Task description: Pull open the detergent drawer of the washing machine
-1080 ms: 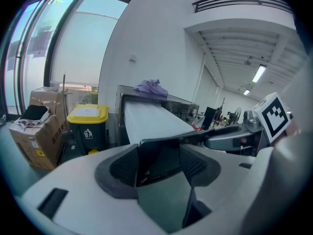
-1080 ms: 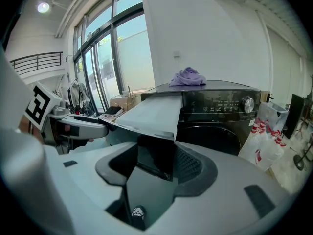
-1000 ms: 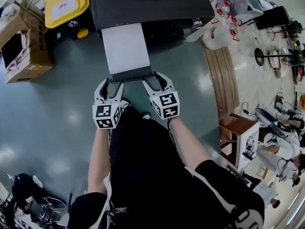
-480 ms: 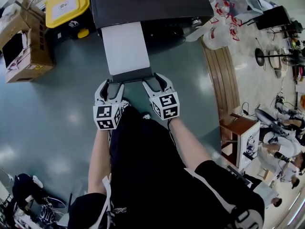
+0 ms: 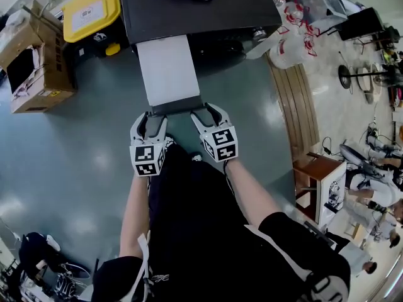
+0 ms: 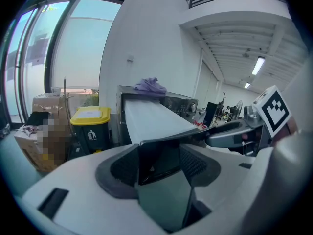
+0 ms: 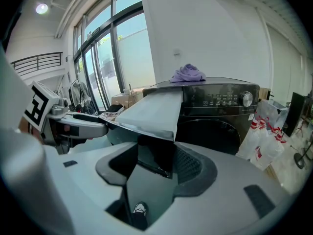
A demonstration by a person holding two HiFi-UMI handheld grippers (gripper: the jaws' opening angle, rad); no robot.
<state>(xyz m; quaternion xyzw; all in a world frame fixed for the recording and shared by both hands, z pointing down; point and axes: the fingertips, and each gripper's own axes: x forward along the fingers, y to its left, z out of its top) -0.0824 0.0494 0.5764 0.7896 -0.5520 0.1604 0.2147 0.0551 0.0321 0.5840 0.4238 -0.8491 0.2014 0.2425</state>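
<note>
Left gripper (image 5: pixel 151 117) and right gripper (image 5: pixel 206 111) each clamp the dark front lip of the detergent drawer (image 5: pixel 169 68), which runs toward twelve o'clock into the washing machine (image 5: pixel 195 8). It looks drawn out nearly full length, so I judge little pulling is left. Bare floor (image 5: pixel 82 143) lies at nine and three o'clock, and the person's legs (image 5: pixel 189 219) crowd six.
</note>
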